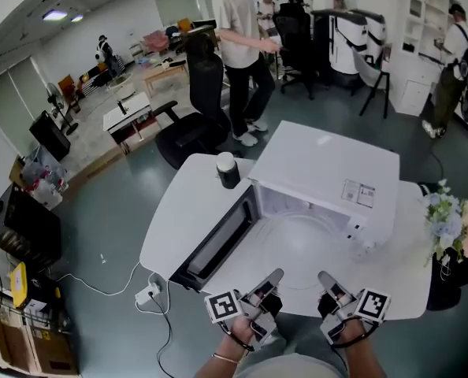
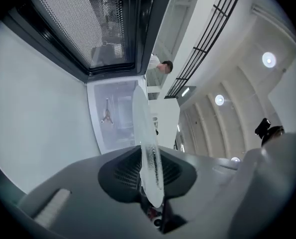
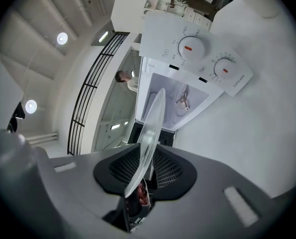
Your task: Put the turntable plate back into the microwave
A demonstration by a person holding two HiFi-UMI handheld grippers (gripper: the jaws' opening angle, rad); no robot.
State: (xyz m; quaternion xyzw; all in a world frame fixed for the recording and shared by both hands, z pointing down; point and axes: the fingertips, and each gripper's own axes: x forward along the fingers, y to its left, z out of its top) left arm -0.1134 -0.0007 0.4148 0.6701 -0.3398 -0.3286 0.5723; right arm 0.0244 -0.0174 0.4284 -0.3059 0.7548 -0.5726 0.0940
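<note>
The white microwave point(image 1: 328, 168) stands on a white table point(image 1: 183, 203) with its door point(image 1: 222, 239) swung open to the left. A clear glass turntable plate point(image 1: 301, 250) hangs level in front of the open cavity. My left gripper point(image 1: 275, 276) is shut on its near rim at the left, and my right gripper point(image 1: 325, 278) is shut on the rim at the right. In the left gripper view the plate point(image 2: 145, 133) stands edge-on between the jaws of the left gripper point(image 2: 150, 183), facing the cavity point(image 2: 115, 128) and its hub point(image 2: 107, 114). The right gripper view shows the plate point(image 3: 150, 128) clamped in the right gripper point(image 3: 140, 176), below the control knobs point(image 3: 190, 48).
A black cylinder with a white top point(image 1: 227, 169) stands on the table beside the door's hinge. Flowers point(image 1: 451, 223) sit at the table's right edge. A power strip point(image 1: 146, 294) with cable lies on the floor at left. A person point(image 1: 242, 46) and an office chair point(image 1: 198, 109) are beyond the table.
</note>
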